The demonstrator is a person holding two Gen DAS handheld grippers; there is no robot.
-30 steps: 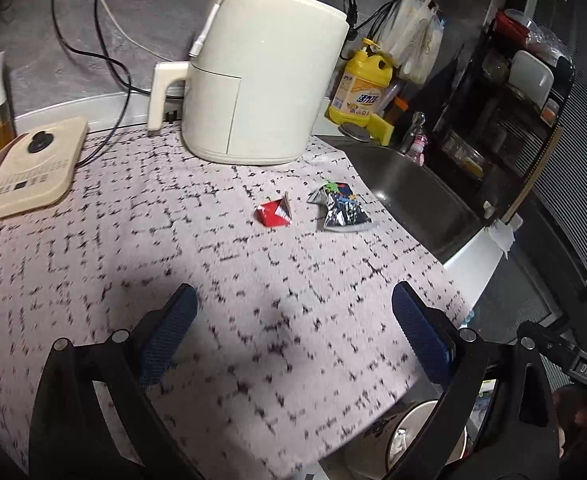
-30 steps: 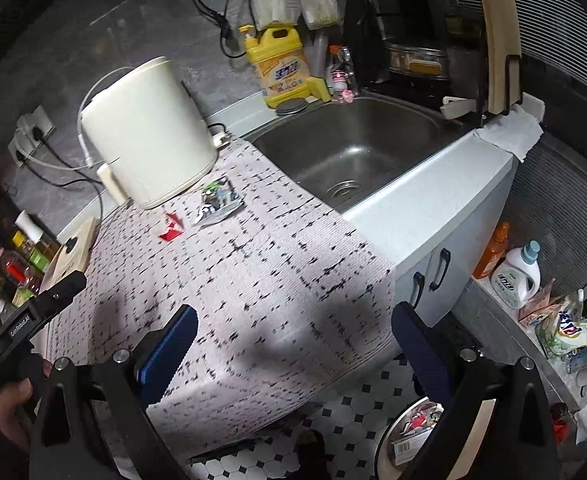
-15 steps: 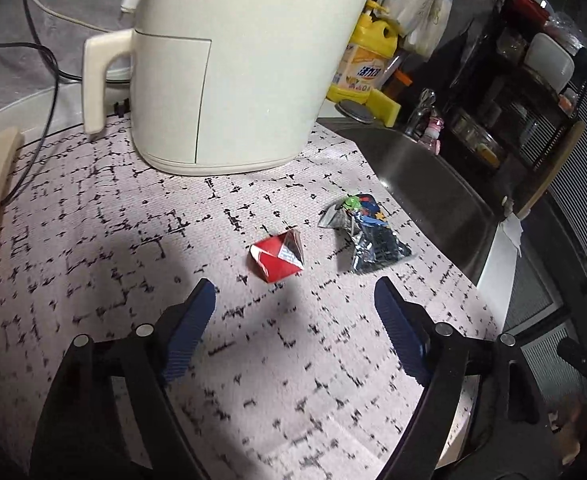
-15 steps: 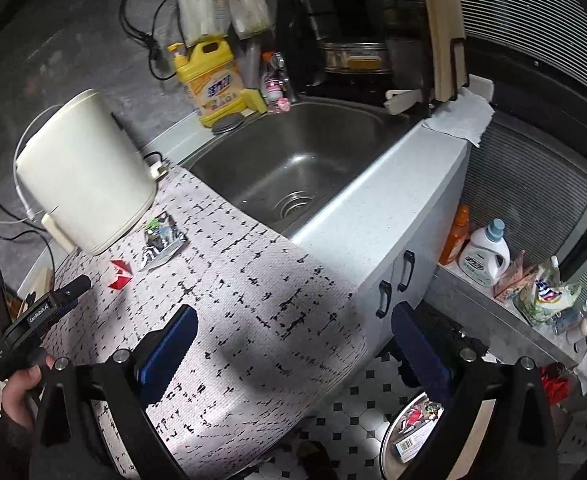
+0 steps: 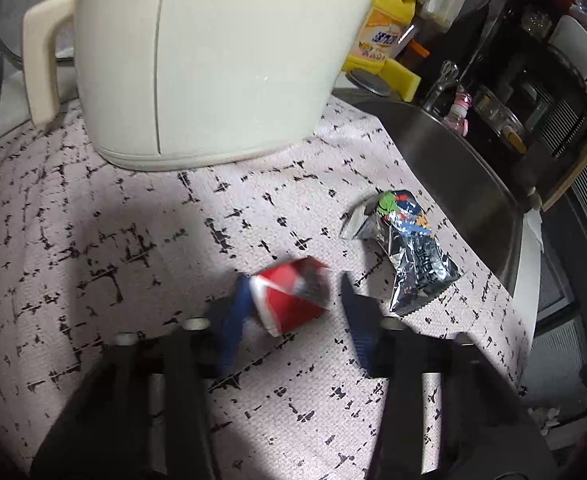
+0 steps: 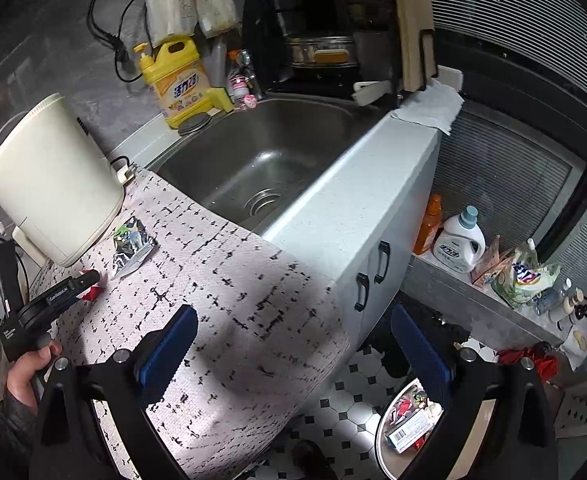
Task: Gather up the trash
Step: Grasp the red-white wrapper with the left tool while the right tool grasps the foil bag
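Note:
A crumpled red and white wrapper (image 5: 291,296) lies on the patterned counter mat (image 5: 93,248). My left gripper (image 5: 293,292) is down on the mat with its blue pads on either side of the wrapper, closing on it; the left pad touches it and a small gap shows at the right pad. A silver foil snack packet (image 5: 409,256) lies just to the right. In the right wrist view the left gripper (image 6: 75,286) covers most of the red wrapper (image 6: 92,293), with the foil packet (image 6: 131,244) beside it. My right gripper (image 6: 293,344) is open and empty above the counter's front edge.
A cream air fryer (image 5: 197,52) stands close behind the wrapper. A steel sink (image 6: 261,168) lies to the right, with a yellow detergent bottle (image 6: 177,84) behind it. A round bin (image 6: 409,428) with trash stands on the tiled floor below the counter.
My left gripper moved forward and down to the red wrapper and narrowed its jaws around it. My right gripper drifted slightly right and stayed open.

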